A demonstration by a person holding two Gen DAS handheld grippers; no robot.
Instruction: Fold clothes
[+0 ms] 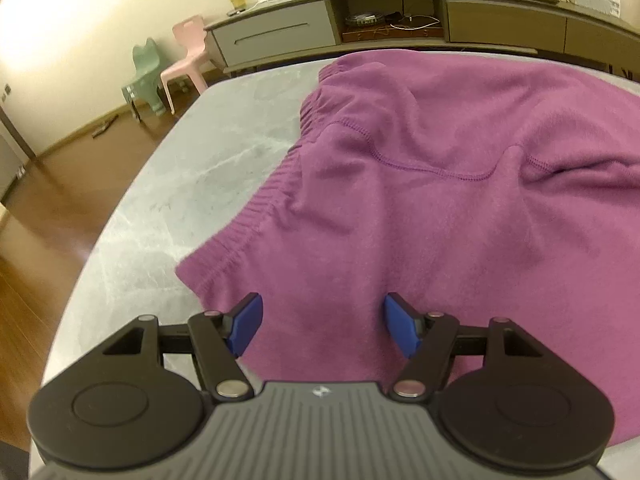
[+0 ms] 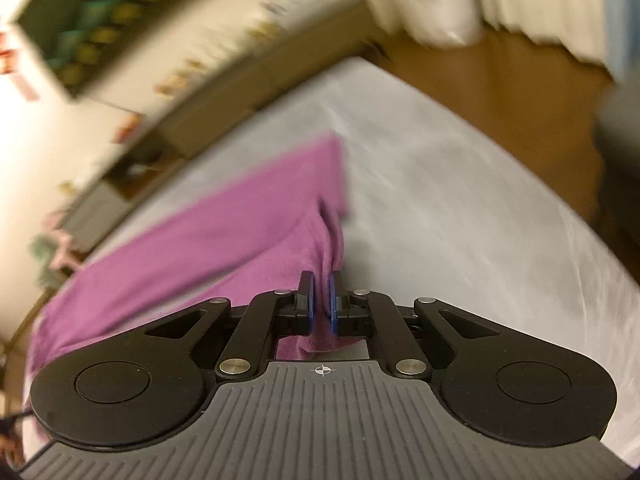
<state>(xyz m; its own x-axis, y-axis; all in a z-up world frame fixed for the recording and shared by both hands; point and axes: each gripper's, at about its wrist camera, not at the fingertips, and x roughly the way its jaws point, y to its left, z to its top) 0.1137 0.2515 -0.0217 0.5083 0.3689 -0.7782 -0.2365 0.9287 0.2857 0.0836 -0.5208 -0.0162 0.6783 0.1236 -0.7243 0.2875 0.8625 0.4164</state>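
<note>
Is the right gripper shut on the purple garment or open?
Shut on it: the right gripper pinches a bunched fold of the purple garment.

The right wrist view is smeared by motion: the shelves (image 2: 92,24) and cabinet (image 2: 168,132) cannot be read. The purple garment (image 1: 460,184) is cut off at the left wrist view's right edge, and its far edge (image 2: 336,148) is blurred.

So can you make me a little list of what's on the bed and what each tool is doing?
garment: purple sweater, spread on the grey bed
left tool: open, over the sweater near its ribbed hem, gripping nothing
right tool: shut, pinching a fold of the sweater's edge
picture quality: right wrist view blurred
background: cabinet, two small chairs
</note>
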